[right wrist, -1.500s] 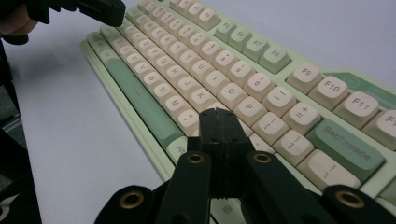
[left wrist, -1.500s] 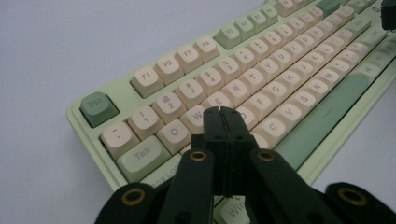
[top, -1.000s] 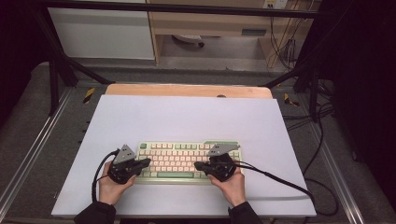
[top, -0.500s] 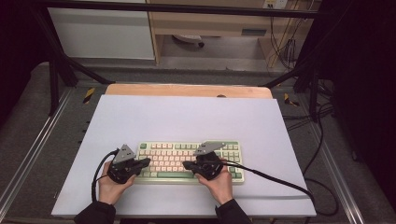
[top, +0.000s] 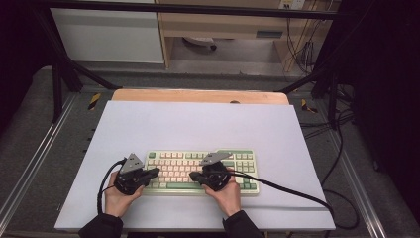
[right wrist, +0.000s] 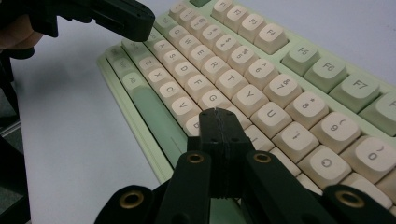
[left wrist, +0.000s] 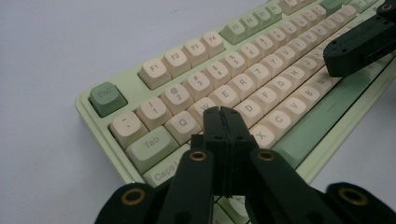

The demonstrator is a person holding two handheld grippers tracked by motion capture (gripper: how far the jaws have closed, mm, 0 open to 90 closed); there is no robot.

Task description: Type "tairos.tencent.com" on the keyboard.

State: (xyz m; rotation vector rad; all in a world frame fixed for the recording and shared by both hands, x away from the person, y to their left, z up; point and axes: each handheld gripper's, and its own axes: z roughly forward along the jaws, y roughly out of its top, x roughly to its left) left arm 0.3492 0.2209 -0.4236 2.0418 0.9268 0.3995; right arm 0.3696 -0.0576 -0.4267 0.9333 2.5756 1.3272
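A pale green keyboard point(top: 198, 171) with cream keys lies on the white table top point(top: 198, 124), near its front edge. My left gripper point(top: 156, 172) is shut and empty, its tip over the keyboard's left end. In the left gripper view the closed jaws point(left wrist: 224, 112) hover just above the keys near A and S on the keyboard point(left wrist: 261, 70). My right gripper point(top: 193, 176) is shut too, with its tip over the keyboard's middle. In the right gripper view its closed tip point(right wrist: 218, 112) sits low over the keys below G and H of the keyboard point(right wrist: 261, 70).
A wooden strip point(top: 198, 95) borders the table's far edge. A black cable point(top: 297, 193) trails right from the right gripper across the table. Metal rails run along both sides. In each gripper view the other gripper point(left wrist: 359, 46) point(right wrist: 126, 18) hangs over the keys.
My right gripper has slid left along the keyboard, from its right part to the middle. The left gripper has stayed where it was.
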